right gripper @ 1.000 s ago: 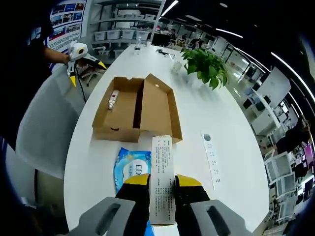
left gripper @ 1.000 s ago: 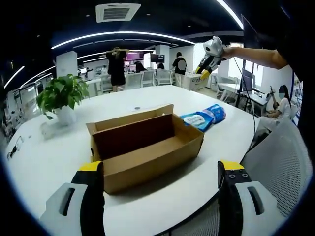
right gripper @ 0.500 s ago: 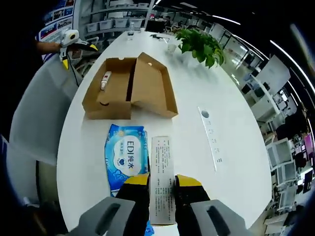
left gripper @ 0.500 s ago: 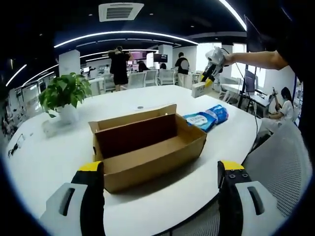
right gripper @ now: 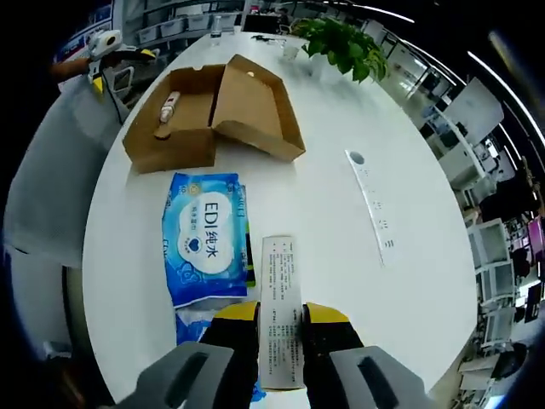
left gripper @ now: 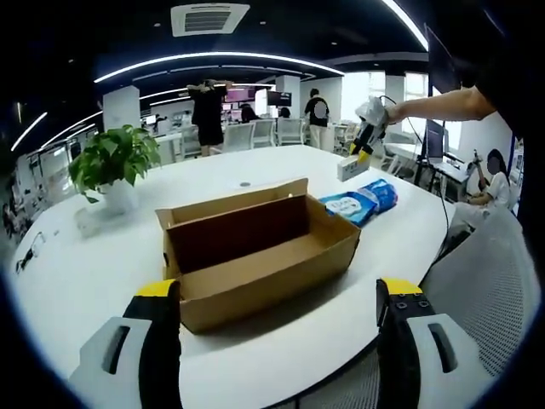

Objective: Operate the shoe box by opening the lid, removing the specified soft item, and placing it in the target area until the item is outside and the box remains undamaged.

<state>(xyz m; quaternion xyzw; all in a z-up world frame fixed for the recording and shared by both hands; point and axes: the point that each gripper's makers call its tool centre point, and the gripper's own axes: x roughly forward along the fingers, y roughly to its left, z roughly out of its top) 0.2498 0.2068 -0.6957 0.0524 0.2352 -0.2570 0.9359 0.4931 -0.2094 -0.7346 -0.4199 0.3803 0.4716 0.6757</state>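
R gripper jaws clamp white carton; its view shows tube inside shoe box, wipes pack just left of fingers. L gripper jaws apart, box between.

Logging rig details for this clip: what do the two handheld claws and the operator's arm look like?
Both the left claw and the right claw have pale grey bodies with black jaws tipped in yellow. Seen from the left gripper view, the right claw has a white rounded head, and a dark sleeve covers the operator's upper arm.

Bare table right of blue wipes pack; open shoe box beyond.
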